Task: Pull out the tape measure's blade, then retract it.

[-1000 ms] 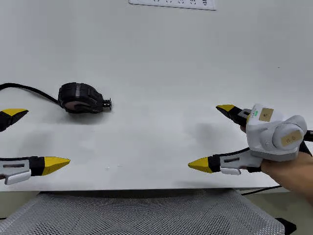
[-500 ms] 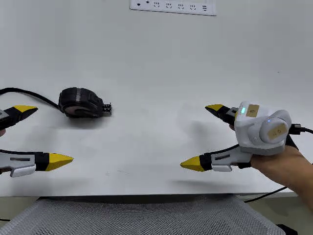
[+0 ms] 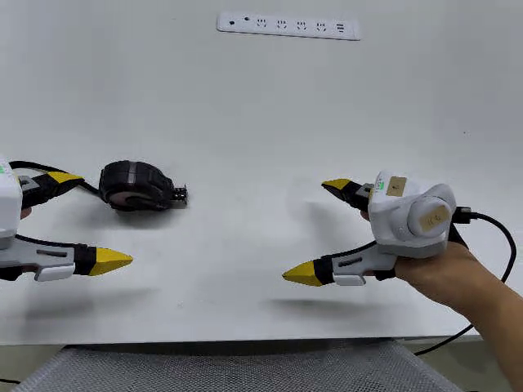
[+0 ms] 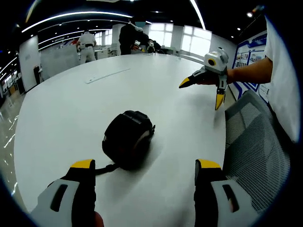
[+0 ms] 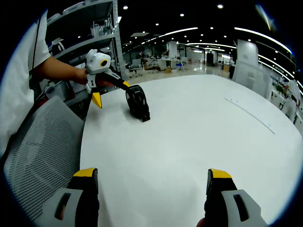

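At the left edge of the head view, the left gripper hovers over the white tabletop with its yellow-tipped jaws spread wide and nothing between them. Its far jaw lies over a black strap that trails off the tape measure; whether they touch I cannot tell.

Just right of that jaw sits the tape measure, a black round case lying on the tabletop left of centre. Its blade is wound in, with only the small hook end showing at the mouth on the case's right side. In the left gripper view the case lies ahead of the jaws, in line with the gap between them and nearer the left one, and neither jaw touches it.

A broad stretch of bare tabletop follows, with a white power strip lying along its far edge.

Right of centre, the right gripper is held by a hand, its jaws also wide apart and empty, pointing left toward the tape measure but well apart from it. A black cable loops from its rear.

A grey mesh chair sits below the tabletop's near edge.
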Demonstrator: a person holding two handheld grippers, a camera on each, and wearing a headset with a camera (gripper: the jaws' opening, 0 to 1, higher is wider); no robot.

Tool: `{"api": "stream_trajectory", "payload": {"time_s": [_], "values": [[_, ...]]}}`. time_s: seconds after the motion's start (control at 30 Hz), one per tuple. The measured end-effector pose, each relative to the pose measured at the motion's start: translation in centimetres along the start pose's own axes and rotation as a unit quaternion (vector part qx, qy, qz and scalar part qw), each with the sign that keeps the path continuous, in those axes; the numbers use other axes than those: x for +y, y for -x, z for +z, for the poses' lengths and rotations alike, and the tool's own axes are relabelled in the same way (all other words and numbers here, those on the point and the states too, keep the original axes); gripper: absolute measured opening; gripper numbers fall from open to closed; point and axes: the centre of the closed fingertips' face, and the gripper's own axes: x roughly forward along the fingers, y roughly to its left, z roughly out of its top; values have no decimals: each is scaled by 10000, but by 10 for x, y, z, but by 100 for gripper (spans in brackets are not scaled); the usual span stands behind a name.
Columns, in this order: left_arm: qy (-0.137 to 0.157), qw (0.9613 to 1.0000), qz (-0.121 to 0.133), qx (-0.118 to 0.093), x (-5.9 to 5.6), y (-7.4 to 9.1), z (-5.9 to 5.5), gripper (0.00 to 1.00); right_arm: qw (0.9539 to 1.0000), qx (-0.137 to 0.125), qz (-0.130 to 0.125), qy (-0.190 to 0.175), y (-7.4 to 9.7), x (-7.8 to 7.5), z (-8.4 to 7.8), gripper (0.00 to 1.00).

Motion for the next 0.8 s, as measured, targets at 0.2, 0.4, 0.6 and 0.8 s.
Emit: {"api": "stream_trajectory", "payload": {"time_s": [0.2,0.4,0.6,0.8], "values": [[-112,9999,-66,82,2,-6,0,81,9999,-73,70,-1,-12,-1,4,93],[-182,9997,-60,128,10,-9,1,79,9998,-105,155,-2,-22,-3,8,93],[-262,9992,-158,257,16,-12,0,68,9997,-107,216,10,-30,-5,12,93],[-428,9983,-213,343,26,-15,3,60,9996,-133,252,45,-38,-7,19,92]]}}
